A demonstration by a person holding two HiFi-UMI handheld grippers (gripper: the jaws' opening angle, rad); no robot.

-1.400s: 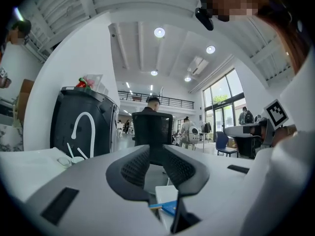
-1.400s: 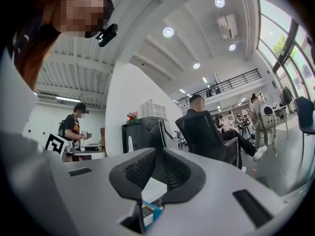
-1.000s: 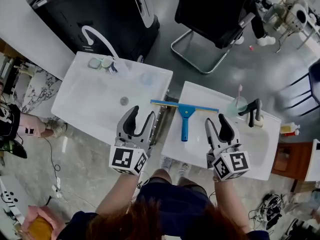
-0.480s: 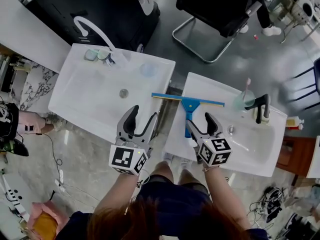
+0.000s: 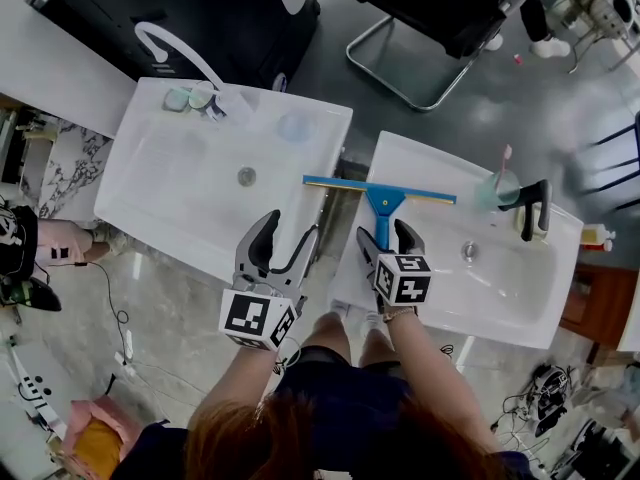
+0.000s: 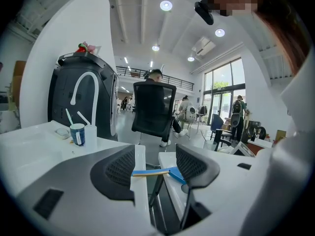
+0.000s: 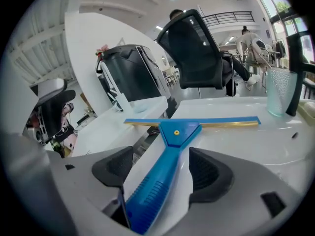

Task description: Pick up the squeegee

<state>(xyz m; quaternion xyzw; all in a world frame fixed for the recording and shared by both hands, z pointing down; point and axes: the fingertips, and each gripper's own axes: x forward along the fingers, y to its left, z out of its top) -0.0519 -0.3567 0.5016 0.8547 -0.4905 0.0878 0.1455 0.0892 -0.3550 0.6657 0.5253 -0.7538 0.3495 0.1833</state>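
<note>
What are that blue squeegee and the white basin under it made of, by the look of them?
Squeegee: probably moulded plastic, matte blue, with a ribbed grip; the brass-coloured strip along its blade may be metal. Basin: likely glazed ceramic, smooth glossy white with reflections, though resin would look similar.

This looks like a large open-plan office or lab hall turned into a test space, not a real bathroom: two white washbasins, the left basin (image 5: 150,168) and the right basin (image 5: 520,308), stand free on a polished grey floor (image 5: 330,68), with loose cables (image 5: 105,303) trailing beside them. A black swivel chair (image 6: 153,109), a bulky black machine (image 5: 200,8), further chairs and people seated (image 6: 186,113) in the background point to a workplace. Recessed ceiling lights (image 6: 166,5), tall windows (image 6: 221,90) and a railed upper gallery (image 6: 135,73) add to that impression.
</note>
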